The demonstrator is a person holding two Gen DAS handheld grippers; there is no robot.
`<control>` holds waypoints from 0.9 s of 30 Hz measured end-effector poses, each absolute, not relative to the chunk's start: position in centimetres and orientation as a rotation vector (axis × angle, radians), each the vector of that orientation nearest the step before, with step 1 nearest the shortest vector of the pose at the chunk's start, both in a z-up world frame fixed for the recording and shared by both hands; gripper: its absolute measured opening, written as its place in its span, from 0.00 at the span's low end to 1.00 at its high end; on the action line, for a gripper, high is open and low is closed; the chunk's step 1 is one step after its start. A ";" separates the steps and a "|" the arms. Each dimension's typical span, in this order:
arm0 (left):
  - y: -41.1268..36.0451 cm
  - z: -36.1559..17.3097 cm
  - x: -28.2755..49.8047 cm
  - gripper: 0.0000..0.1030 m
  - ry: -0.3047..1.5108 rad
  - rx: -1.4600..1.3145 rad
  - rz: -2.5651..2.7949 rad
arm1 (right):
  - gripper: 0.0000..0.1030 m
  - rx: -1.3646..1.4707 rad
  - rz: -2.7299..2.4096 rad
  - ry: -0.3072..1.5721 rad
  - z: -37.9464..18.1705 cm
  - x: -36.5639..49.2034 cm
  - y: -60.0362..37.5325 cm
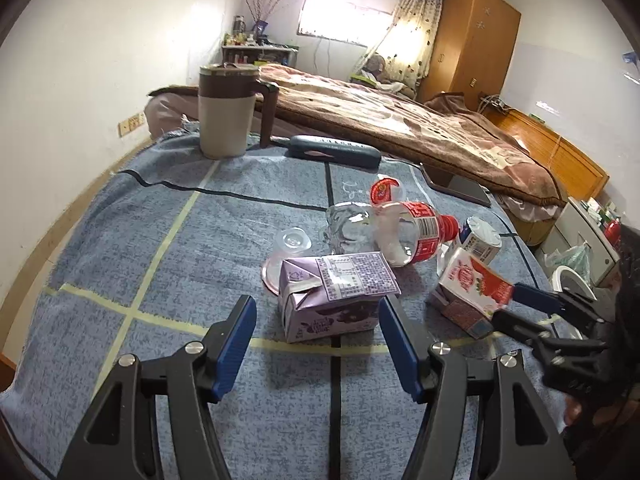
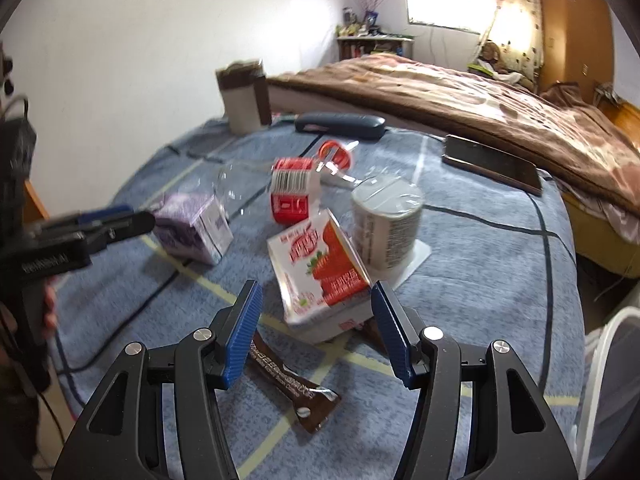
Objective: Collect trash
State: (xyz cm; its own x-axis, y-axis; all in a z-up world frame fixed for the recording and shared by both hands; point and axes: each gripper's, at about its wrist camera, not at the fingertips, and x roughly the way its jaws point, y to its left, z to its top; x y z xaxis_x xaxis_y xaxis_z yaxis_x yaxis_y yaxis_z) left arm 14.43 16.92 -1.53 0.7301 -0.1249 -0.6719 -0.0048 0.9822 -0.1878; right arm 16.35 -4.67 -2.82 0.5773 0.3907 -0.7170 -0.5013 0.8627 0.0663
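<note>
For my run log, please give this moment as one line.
left gripper: open, facing purple carton | right gripper: open, facing strawberry carton | held: nothing

Two cartons on the table: purple carton (image 1: 332,296), strawberry carton (image 2: 320,264). One clear bottle (image 1: 396,232), one white can (image 2: 386,226), one brown wrapper (image 2: 296,392).

Each gripper (image 1: 318,322) (image 2: 316,306) has black angular arms, silver screws and ribbed blue pads (image 1: 236,344); white lettering marks one handle.

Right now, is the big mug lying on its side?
No, the big mug stands upright at the far end of the blue cloth, with its lid on top.
</note>
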 end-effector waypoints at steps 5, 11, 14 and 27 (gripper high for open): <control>17.2 -2.1 15.3 0.65 0.766 -0.184 -0.081 | 0.57 -0.223 0.513 0.811 -3.5 16.7 -3.4; 17.4 -2.1 15.9 0.65 0.764 -0.193 -0.102 | 0.58 -0.210 0.504 0.824 -3.5 17.9 -3.2; 17.4 -2.0 16.0 0.66 0.756 -0.191 -0.126 | 0.58 -0.216 0.507 0.819 -3.7 18.1 -2.9; 15.8 -2.7 15.0 0.66 0.802 -0.185 -0.277 | 0.35 -0.171 0.521 0.878 -4.4 18.6 -3.0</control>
State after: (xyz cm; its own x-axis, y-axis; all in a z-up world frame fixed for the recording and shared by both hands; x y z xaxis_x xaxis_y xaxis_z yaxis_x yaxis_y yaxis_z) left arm 15.03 15.81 -2.68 0.6621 -0.3133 -0.6807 0.1742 0.9479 -0.2668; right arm 18.63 -2.96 -4.43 0.5240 0.3637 -0.7701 -0.5012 0.8628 0.0664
